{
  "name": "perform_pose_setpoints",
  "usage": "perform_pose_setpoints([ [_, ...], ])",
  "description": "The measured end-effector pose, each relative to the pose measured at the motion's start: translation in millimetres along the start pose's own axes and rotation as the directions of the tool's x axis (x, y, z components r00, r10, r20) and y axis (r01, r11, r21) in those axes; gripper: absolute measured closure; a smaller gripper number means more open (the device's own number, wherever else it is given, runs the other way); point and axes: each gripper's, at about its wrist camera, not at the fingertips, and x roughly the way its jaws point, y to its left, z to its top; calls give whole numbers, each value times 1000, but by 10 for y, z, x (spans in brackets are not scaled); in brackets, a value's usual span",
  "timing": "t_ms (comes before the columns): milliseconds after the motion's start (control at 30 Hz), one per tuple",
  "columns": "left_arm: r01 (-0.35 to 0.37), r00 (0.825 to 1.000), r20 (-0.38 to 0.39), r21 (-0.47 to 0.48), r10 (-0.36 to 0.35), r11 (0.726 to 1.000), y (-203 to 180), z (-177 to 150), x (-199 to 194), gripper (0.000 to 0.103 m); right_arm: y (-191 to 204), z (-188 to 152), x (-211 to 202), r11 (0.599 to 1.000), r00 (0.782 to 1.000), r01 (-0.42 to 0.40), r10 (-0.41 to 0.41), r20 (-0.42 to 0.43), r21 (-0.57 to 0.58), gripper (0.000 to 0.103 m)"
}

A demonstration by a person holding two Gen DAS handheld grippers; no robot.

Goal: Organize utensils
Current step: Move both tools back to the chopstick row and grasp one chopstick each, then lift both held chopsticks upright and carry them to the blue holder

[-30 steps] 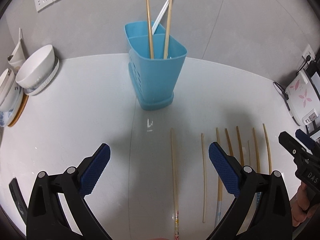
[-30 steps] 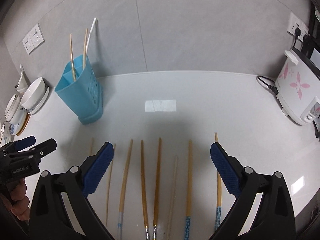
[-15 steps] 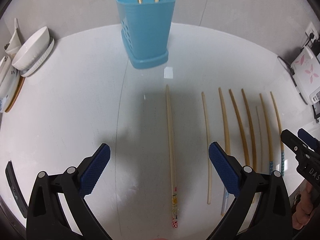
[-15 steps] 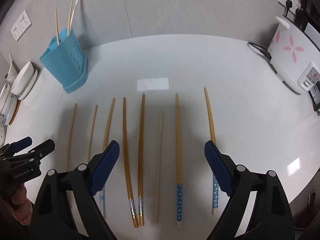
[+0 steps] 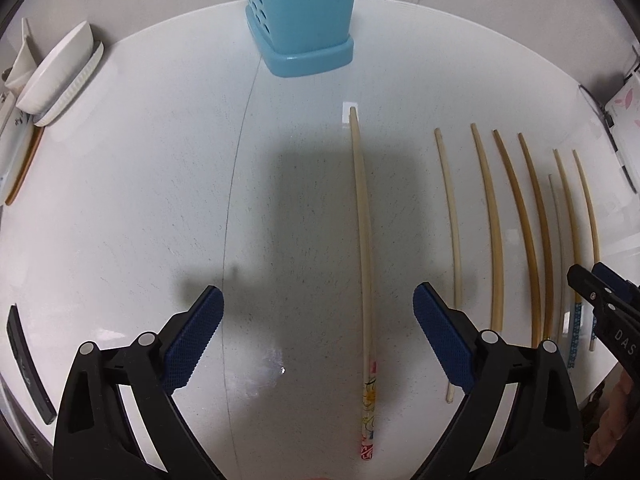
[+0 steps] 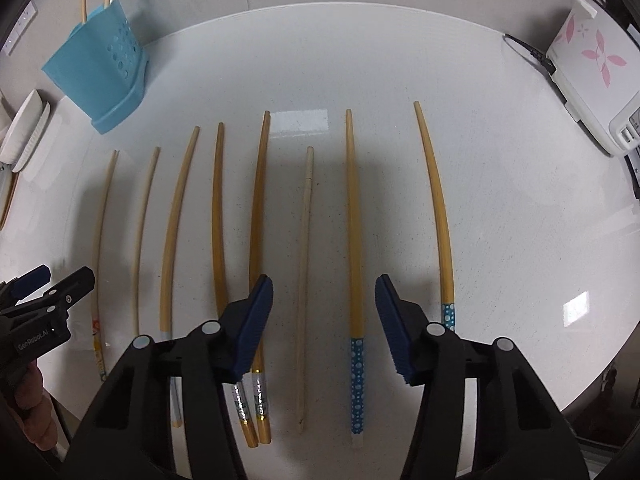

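Lying parallel, bamboo chopsticks (image 6: 352,240), left gripper (image 5: 318,312) wide, right gripper (image 6: 324,304) half-closed, just closing, touching none.

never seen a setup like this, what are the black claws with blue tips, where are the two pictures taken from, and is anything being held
The claws are hand-held grippers: a person carries one in each hand, with a camera on each looking along its fingers. One picture looks past the left gripper, the other past the right gripper.

On the white counter lie loose chopsticks in a row, beside a blue utensil holder with a few sticks already in it.

Nothing is held. The left jaws stand wide over the cartoon-print chopstick. The right jaws have just been closing, with the pale chopstick and a blue-dotted chopstick between them, neither touched yet.
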Motion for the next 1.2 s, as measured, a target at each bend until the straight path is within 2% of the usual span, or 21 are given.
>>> perform_pose_setpoints([
  [233, -24, 999, -45, 14, 24, 1000, -8, 30, 125, 17, 69, 35, 69, 999, 999, 27, -28, -28, -28, 62],
  [333, -30, 998, -58, 20, 31, 999, -11, 46, 148, 22, 101, 67, 92, 999, 999, 29, -30, -40, -39, 71],
  [400, -32, 997, -68, 30, 34, 999, -15, 53, 146, 23, 102, 111, 123, 999, 998, 22, -24, -54, -38, 72],
  [567, -5, 994, -105, 42, 10, 999, -81, 109, 133, 37, 92, 198, 215, 999, 994, 20, -23, -103, -28, 83],
  [667, 2, 993, -118, 44, 3, 999, -94, 129, 109, 52, 83, 241, 238, 1000, 993, 13, -15, -115, -24, 86],
  [733, 3, 992, -128, 46, 3, 999, -102, 156, 96, 69, 91, 253, 245, 1000, 993, 14, -17, -119, -26, 89],
  [767, 2, 991, -133, 46, 4, 999, -102, 168, 91, 74, 91, 269, 252, 1000, 992, 8, -10, -125, -22, 94],
  [800, 5, 991, -136, 47, 2, 999, -108, 185, 79, 86, 69, 281, 262, 1000, 991, 2, -5, -130, -20, 99],
  [833, 9, 990, -140, 48, -2, 999, -109, 198, 79, 96, 69, 293, 268, 1000, 990, 1, -4, -138, -21, 99],
  [967, 24, 990, -141, 51, -16, 998, -150, 197, 38, 97, 62, 334, 256, 1000, 989, 2, -3, -148, -7, 99],
  [1200, 53, 996, -69, 62, -49, 997, -124, 227, -208, 97, 39, 393, 76, 1000, 993, -17, 17, -119, 3, 99],
])
